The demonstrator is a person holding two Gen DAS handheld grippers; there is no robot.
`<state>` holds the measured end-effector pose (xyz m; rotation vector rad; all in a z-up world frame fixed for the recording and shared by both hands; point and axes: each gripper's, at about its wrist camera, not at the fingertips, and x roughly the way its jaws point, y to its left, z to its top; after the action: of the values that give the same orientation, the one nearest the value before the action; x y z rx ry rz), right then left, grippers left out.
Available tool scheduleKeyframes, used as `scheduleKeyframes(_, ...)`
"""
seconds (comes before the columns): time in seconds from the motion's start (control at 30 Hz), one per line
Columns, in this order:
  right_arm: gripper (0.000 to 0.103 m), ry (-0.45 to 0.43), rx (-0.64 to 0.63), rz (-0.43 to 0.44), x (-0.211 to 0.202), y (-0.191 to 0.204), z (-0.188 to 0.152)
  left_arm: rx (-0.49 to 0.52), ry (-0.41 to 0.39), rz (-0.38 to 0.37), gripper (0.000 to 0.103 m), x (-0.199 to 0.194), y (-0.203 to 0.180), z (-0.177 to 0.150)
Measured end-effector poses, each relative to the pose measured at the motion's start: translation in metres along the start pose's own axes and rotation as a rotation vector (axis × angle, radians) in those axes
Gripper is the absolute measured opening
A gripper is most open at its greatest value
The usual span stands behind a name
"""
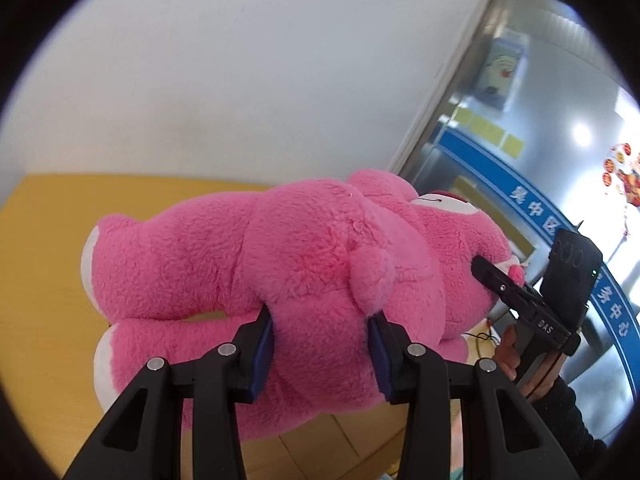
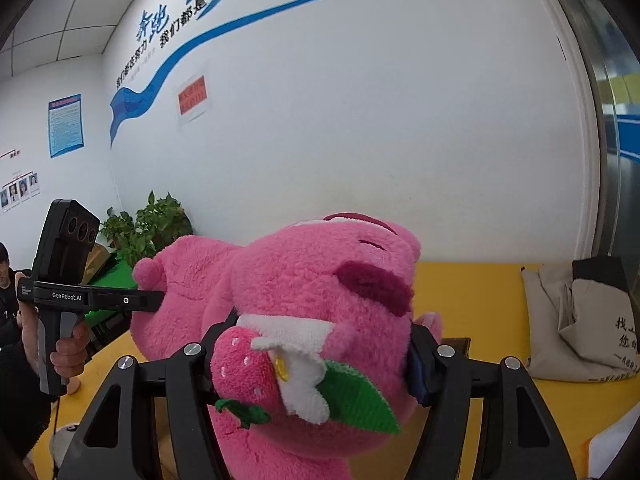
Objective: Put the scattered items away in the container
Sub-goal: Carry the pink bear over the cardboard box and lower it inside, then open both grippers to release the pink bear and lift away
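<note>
A big pink plush bear (image 1: 300,248) hangs in the air above a yellow surface (image 1: 44,240), carried between both grippers. My left gripper (image 1: 322,344) is shut on its rump, blue pads sunk into the fur beside the small round tail (image 1: 370,276). My right gripper (image 2: 320,344) is shut on the bear's head (image 2: 304,280), with the plush strawberry (image 2: 248,368), white flower and green leaf right in front of the lens. The left wrist view shows the right gripper (image 1: 486,276) pressing into the head. In the right wrist view the left gripper (image 2: 148,300) reaches in from the left.
A beige canvas bag (image 2: 580,320) lies on the yellow surface at the right. A potted plant (image 2: 148,224) stands by the white wall behind the bear. A glass door with blue lettering (image 1: 520,184) is on the right. A person in dark clothes (image 2: 6,280) sits far left.
</note>
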<state>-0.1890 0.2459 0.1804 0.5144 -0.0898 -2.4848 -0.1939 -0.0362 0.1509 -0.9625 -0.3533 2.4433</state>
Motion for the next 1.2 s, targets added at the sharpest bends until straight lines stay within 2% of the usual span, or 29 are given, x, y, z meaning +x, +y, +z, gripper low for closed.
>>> scheduleKeyframes(0.23, 0.071, 0.084, 0.191, -0.013, 0.062, -0.068, -0.052, -0.118, 0.148, 0.037, 0.041, 0.088, 0.033, -0.023)
scheduleKeyframes(0.37, 0.071, 0.262, 0.253, -0.059, 0.109, -0.095, -0.085, -0.160, 0.245, 0.114, 0.038, 0.131, 0.051, -0.039)
scheduleKeyframes(0.43, 0.072, 0.299, 0.234, -0.093, 0.117, -0.093, -0.092, -0.155, 0.246, 0.121, 0.038, 0.140, 0.053, -0.044)
scheduleKeyframes(0.53, 0.076, 0.309, 0.284, -0.097, 0.117, -0.104, -0.094, -0.173, 0.215, 0.122, 0.038, 0.136, 0.057, -0.045)
scheduleKeyframes(0.73, 0.079, 0.347, 0.308, -0.142, 0.114, -0.102, -0.097, -0.137, 0.230, 0.154, 0.048, 0.132, 0.061, -0.047)
scheduleKeyframes(0.8, 0.088, 0.362, 0.302, -0.169, 0.111, -0.103, -0.098, -0.142, 0.246, 0.159, 0.052, 0.131, 0.061, -0.043)
scheduleKeyframes(0.9, 0.096, 0.397, 0.264, -0.146, 0.100, -0.094, -0.088, -0.132, 0.278, 0.149, 0.052, 0.122, 0.059, -0.034)
scheduleKeyframes(1.0, 0.101, 0.429, 0.149, -0.070, 0.067, -0.073, -0.084, -0.072, 0.240, 0.194, 0.050, 0.089, 0.046, -0.028)
scheduleKeyframes(1.07, 0.103, 0.464, 0.078, -0.060, 0.043, -0.058, -0.092, -0.046, 0.204, 0.200, 0.051, 0.054, 0.035, -0.028)
scheduleKeyframes(1.13, 0.103, 0.527, 0.074, -0.061, 0.025, -0.047, -0.108, -0.023, 0.176, 0.214, 0.068, 0.024, 0.022, -0.035)
scheduleKeyframes(1.17, 0.103, 0.551, 0.079, -0.057, 0.020, -0.043, -0.116, -0.012, 0.170, 0.233, 0.082, 0.016, 0.013, -0.039)
scheduleKeyframes(1.2, 0.103, 0.574, 0.085, -0.064, 0.015, -0.039, -0.125, -0.002, 0.172, 0.258, 0.083, 0.005, 0.006, -0.046)
